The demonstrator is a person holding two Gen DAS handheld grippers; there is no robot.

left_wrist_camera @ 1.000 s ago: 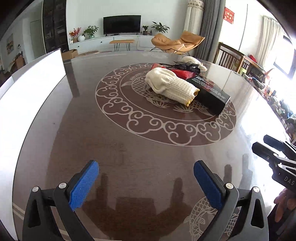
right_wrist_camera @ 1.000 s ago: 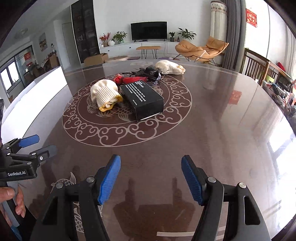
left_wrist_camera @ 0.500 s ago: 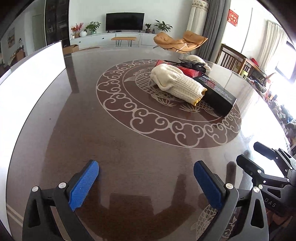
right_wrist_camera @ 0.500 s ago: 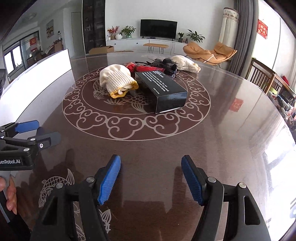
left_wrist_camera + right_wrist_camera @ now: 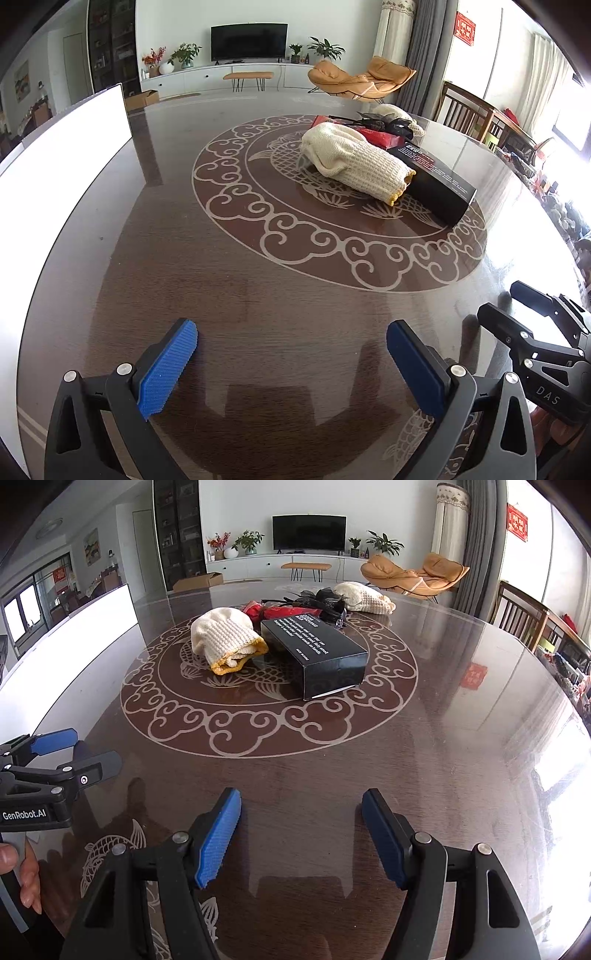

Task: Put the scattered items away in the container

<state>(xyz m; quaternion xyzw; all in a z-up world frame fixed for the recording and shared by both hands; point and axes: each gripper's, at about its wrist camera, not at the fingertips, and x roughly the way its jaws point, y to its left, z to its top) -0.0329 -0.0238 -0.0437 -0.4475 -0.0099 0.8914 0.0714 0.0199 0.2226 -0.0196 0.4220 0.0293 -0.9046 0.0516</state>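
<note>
Your dark round table (image 5: 424, 738) carries the items. Both your left gripper (image 5: 291, 354) and right gripper (image 5: 301, 834) are released, empty. The cream glove (image 5: 225, 638) and black box (image 5: 314, 651) lie well ahead of them.

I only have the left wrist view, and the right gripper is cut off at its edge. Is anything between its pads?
Observer: No. The right gripper stands open, with only bare table between the pads.
Operator: What's holding the left gripper?
Observer: A hand wraps its handle, below the left gripper, at the right wrist view's lower left edge.
Operator: I see the cream glove side-on. Is its opening flat?
Observer: No. The cream glove gapes toward the right camera, yellow rim parted over cream folds.
</note>
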